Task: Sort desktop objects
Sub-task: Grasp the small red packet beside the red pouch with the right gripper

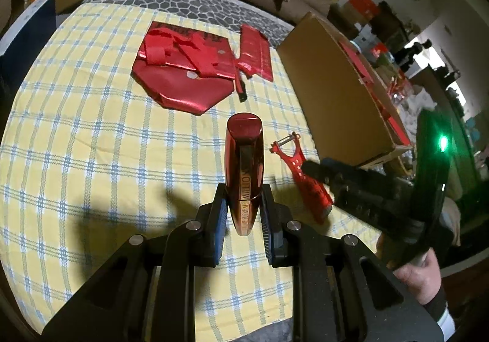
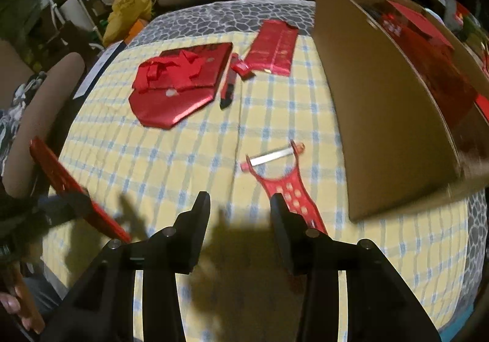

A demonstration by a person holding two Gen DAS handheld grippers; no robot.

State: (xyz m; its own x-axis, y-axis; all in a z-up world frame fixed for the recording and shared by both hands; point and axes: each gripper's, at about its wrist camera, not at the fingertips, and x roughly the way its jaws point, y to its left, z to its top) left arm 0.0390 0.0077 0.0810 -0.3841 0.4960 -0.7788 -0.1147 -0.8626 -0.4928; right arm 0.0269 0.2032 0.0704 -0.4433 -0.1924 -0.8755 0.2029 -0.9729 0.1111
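My left gripper [image 1: 244, 204] is shut on a glossy red mascara tube [image 1: 244, 152], blue pads on its lower part, held above the checked cloth. The tube [image 2: 64, 180] also shows at the left edge of the right wrist view, blurred. A red Y-shaped peeler [image 2: 287, 183] lies on the cloth, blade end away from me. My right gripper [image 2: 240, 204] stands open just above it. Its right finger [image 2: 279, 213] is over the peeler's handle, with nothing between the jaws. In the left wrist view the right gripper [image 1: 314, 170] covers the peeler [image 1: 298, 167] partly.
A yellow-and-blue checked cloth [image 2: 171, 158] covers the table. An open cardboard box [image 2: 385, 115] with red items stands at the right. Farther back lie a flat red gift bag [image 2: 177, 85], a red envelope [image 2: 275, 48] and a dark pen-like stick [image 2: 227, 91]. Sofa cushions sit behind.
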